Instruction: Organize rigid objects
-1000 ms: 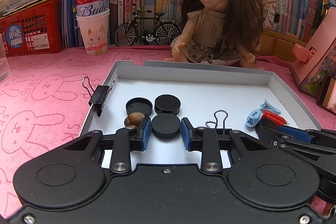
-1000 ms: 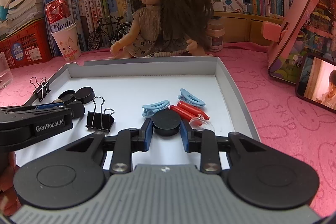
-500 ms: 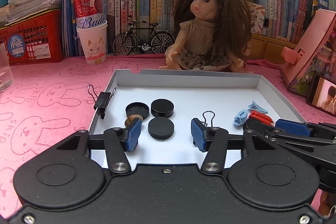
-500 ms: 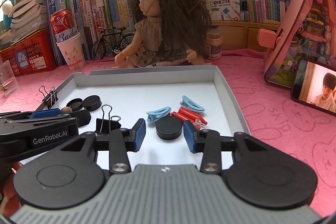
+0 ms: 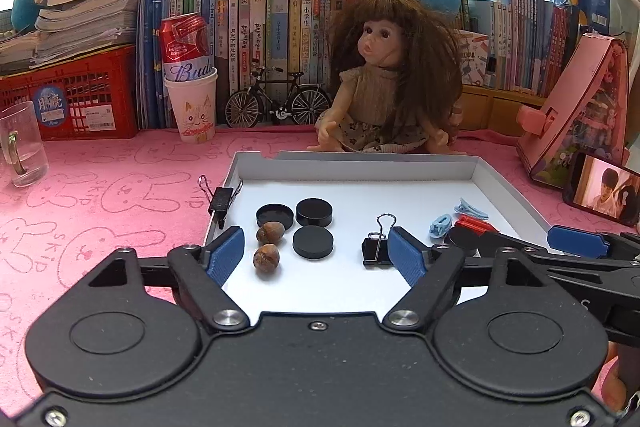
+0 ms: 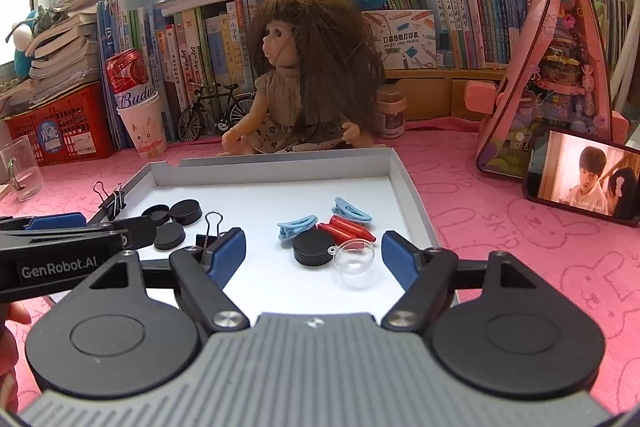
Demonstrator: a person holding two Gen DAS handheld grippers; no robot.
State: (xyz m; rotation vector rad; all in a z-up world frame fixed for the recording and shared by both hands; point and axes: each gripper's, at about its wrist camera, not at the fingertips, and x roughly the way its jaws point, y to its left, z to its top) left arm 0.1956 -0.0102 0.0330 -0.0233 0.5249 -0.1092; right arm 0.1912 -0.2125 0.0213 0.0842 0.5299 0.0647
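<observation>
A white shallow tray (image 5: 360, 161) holds small items. In the left wrist view my left gripper (image 5: 316, 253) is open and empty above the tray's near edge, behind a black cap (image 5: 313, 242), two hazelnuts (image 5: 266, 256) and a binder clip (image 5: 378, 247). Two more black caps (image 5: 314, 212) lie further back. In the right wrist view my right gripper (image 6: 314, 253) is open and empty, behind a black cap (image 6: 313, 247) and a clear dome (image 6: 355, 259). Blue hair clips (image 6: 298, 226) and red pieces (image 6: 346, 229) lie beyond.
A doll (image 5: 394, 83) sits behind the tray. A can in a paper cup (image 5: 190, 83), a toy bicycle (image 5: 278, 103), a red crate (image 5: 68, 95) and books stand at the back. A glass (image 5: 22, 143) is at left. A pink toy house (image 6: 556, 79) and phone (image 6: 584, 177) stand at right.
Both grippers opened, letting go of their black caps, and pulled back and up from the tray. The two hazelnuts now show in the left view.
</observation>
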